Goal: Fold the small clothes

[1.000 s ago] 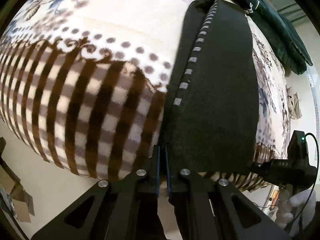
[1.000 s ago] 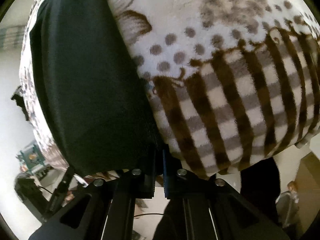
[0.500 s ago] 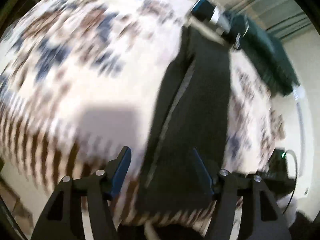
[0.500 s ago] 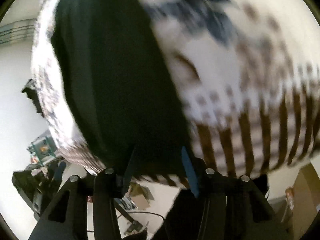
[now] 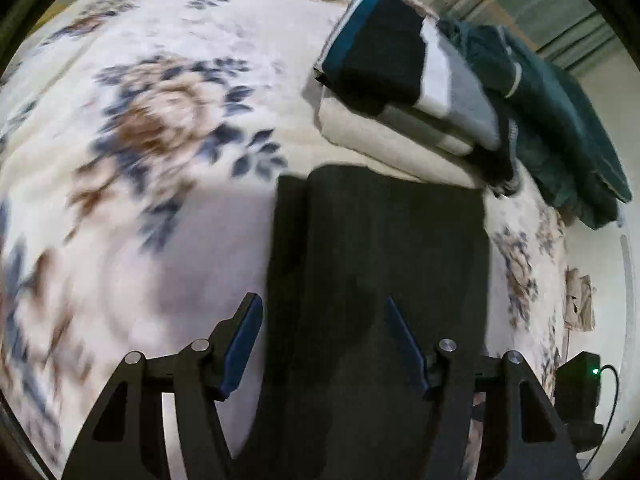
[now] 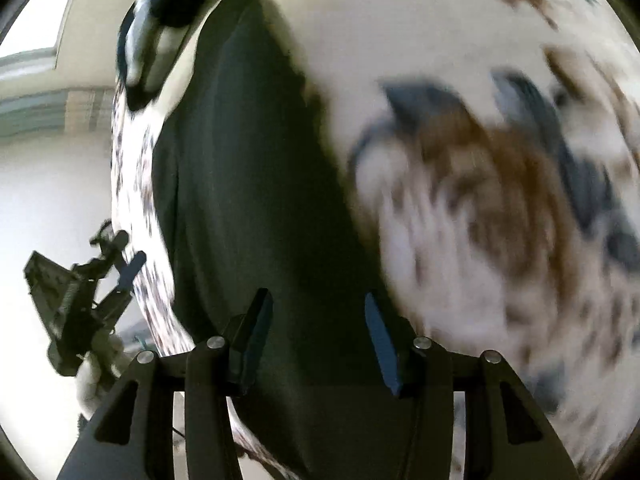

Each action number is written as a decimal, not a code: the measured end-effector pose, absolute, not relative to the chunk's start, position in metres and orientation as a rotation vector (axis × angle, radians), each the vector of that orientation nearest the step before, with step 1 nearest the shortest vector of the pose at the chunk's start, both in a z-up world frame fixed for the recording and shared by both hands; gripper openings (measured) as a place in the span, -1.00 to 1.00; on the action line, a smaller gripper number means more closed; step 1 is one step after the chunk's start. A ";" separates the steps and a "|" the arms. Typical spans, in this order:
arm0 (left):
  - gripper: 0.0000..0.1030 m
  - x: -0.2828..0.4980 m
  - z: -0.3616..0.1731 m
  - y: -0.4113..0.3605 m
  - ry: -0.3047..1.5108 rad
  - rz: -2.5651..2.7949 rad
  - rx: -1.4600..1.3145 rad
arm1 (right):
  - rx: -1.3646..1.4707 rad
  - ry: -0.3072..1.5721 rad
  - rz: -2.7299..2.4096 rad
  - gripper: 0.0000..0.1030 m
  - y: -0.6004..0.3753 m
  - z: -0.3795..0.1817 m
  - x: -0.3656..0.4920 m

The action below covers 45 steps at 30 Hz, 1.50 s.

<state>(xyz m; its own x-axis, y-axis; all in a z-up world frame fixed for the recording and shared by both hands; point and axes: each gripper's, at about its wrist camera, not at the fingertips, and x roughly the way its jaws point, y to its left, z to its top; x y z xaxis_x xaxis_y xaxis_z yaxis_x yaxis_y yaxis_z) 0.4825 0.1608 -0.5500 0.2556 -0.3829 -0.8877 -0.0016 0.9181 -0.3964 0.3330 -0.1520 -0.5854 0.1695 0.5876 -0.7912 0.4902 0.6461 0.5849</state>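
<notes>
Your left claw (image 5: 322, 336) and right claw (image 6: 316, 320) both hang wide open and empty over the dark garment (image 5: 380, 264), lying flat on the floral blanket (image 5: 160, 120), likely for its next fold. The folded stack (image 5: 404, 80) waits beyond; no writing is legible.

Matt black cloth garment (image 5: 380, 248), seemingly fleecy blanket (image 5: 160, 140)

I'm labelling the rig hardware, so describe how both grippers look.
Left gripper and right gripper match: black angular linkage arms with triangular cut-outs, round silver pivot bolts, and jaws lined with slim blue pads. No printed markings are readable. No cable shows on either in its own view.
</notes>
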 end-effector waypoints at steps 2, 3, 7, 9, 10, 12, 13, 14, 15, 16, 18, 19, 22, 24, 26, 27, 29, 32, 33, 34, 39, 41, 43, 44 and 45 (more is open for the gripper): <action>0.14 0.502 -0.565 0.152 1.306 -0.278 -0.348 | 0.954 1.465 0.088 -0.02 -0.162 -0.595 0.362; 0.13 0.508 -0.570 0.147 1.303 -0.291 -0.348 | 0.948 1.459 0.084 -0.02 -0.166 -0.599 0.377; -0.93 0.517 -0.570 0.149 1.237 -0.300 -0.359 | 0.939 1.451 0.087 -0.02 -0.175 -0.610 0.410; -0.93 0.521 -0.568 0.164 1.210 -0.257 -0.397 | 0.938 1.456 0.090 -0.02 -0.183 -0.614 0.419; -0.93 0.523 -0.570 0.175 1.211 -0.251 -0.430 | 0.941 1.459 0.089 -0.02 -0.189 -0.617 0.422; -0.85 0.526 -0.579 0.191 1.251 -0.232 -0.476 | 0.948 1.468 0.090 -0.02 -0.196 -0.621 0.417; -0.81 0.527 -0.582 0.194 1.284 -0.234 -0.480 | 0.949 1.473 0.092 -0.02 -0.200 -0.624 0.416; -0.70 0.526 -0.581 0.196 1.320 -0.246 -0.474 | 0.952 1.475 0.092 -0.02 -0.198 -0.625 0.414; -0.59 0.523 -0.577 0.198 1.338 -0.236 -0.444 | 0.954 1.475 0.095 -0.02 -0.198 -0.624 0.409; -0.39 0.517 -0.569 0.200 1.346 -0.231 -0.419 | 0.959 1.476 0.100 -0.02 -0.194 -0.624 0.409; -0.33 0.492 -0.550 0.205 1.331 -0.249 -0.404 | 0.973 1.478 0.110 -0.01 -0.193 -0.623 0.395; -0.29 0.475 -0.541 0.209 1.315 -0.236 -0.400 | 0.978 1.479 0.115 0.00 -0.192 -0.622 0.389; 0.07 0.409 -0.528 0.207 1.321 -0.226 -0.368 | 0.975 1.506 0.127 0.05 -0.187 -0.625 0.366; 0.07 0.381 -0.538 0.201 1.359 -0.194 -0.277 | 0.954 1.538 0.140 0.05 -0.179 -0.627 0.349; 0.07 0.354 -0.564 0.205 1.434 -0.102 -0.171 | 0.927 1.566 0.152 0.05 -0.171 -0.630 0.334; 0.08 0.341 -0.579 0.216 1.467 -0.059 -0.182 | 0.923 1.573 0.153 0.05 -0.170 -0.631 0.328; 0.10 0.325 -0.588 0.240 1.476 -0.029 -0.277 | 0.927 1.587 0.151 0.05 -0.170 -0.631 0.314; 0.07 0.302 -0.572 0.267 1.449 -0.001 -0.379 | 0.922 1.598 0.149 0.05 -0.172 -0.623 0.295; 0.07 0.293 -0.564 0.274 1.435 -0.016 -0.413 | 0.917 1.600 0.147 0.05 -0.172 -0.620 0.290; 0.07 0.279 -0.553 0.280 1.424 -0.031 -0.437 | 0.914 1.607 0.145 0.05 -0.172 -0.617 0.282; 0.14 0.209 -0.533 0.283 1.470 -0.144 -0.531 | 0.936 1.736 0.179 0.05 -0.157 -0.611 0.217; 0.18 0.170 -0.540 0.276 1.535 -0.182 -0.538 | 0.934 1.810 0.193 0.05 -0.145 -0.614 0.177; 0.30 0.143 -0.553 0.269 1.592 -0.210 -0.551 | 0.934 1.866 0.195 0.05 -0.135 -0.619 0.144; 0.30 0.132 -0.560 0.265 1.614 -0.217 -0.556 | 0.942 1.901 0.197 0.05 -0.126 -0.625 0.121; 0.30 0.121 -0.568 0.261 1.640 -0.219 -0.561 | 0.949 1.920 0.192 0.05 -0.120 -0.629 0.108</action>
<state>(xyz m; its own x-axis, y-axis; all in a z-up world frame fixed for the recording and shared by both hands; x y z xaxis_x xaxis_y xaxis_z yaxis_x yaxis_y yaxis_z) 0.1207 0.2607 -0.5684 -0.0538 -0.4778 -0.8768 -0.2306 0.8603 -0.4547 0.1083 -0.1203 -0.6293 -0.2462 0.6848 -0.6859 0.5353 0.6860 0.4928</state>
